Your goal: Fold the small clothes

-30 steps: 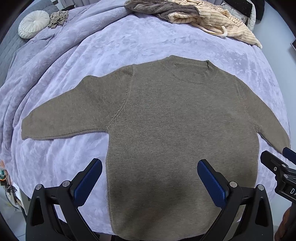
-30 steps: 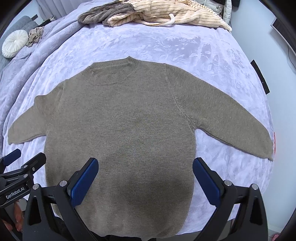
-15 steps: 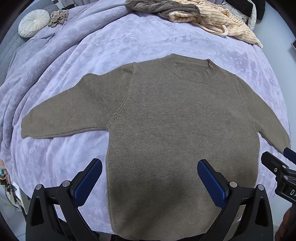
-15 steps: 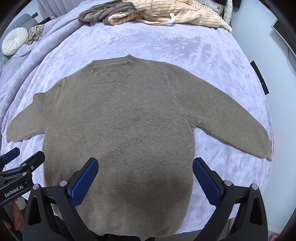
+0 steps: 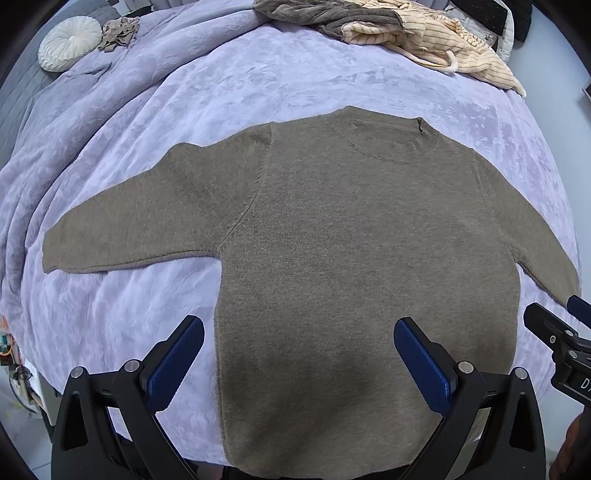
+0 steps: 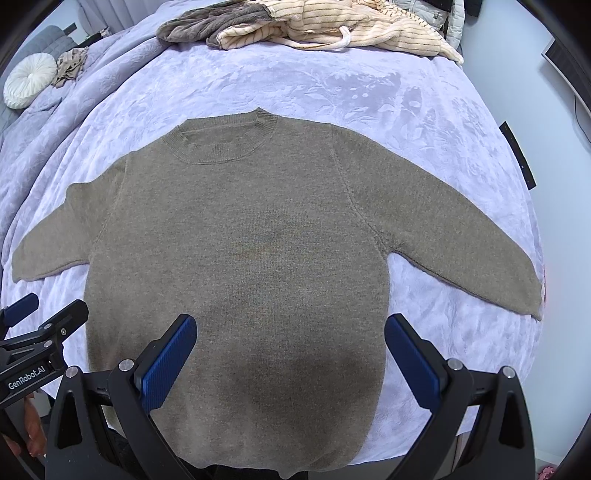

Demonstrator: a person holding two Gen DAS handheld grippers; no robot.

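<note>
An olive-brown knit sweater lies flat and face up on the lilac bedspread, sleeves spread to both sides, neck pointing away. It also shows in the right wrist view. My left gripper is open and empty, hovering above the sweater's lower left hem. My right gripper is open and empty above the lower right hem. Each gripper shows at the edge of the other's view: the right one and the left one.
A pile of cream striped and grey-brown clothes lies at the far edge of the bed. A round white cushion and a small beige garment lie at the far left. The bed's right edge drops off beside a pale wall.
Both grippers have drifted slightly back toward the near edge, so the sweater sits a little lower in view. The sweater has not moved and both grippers stay open.
</note>
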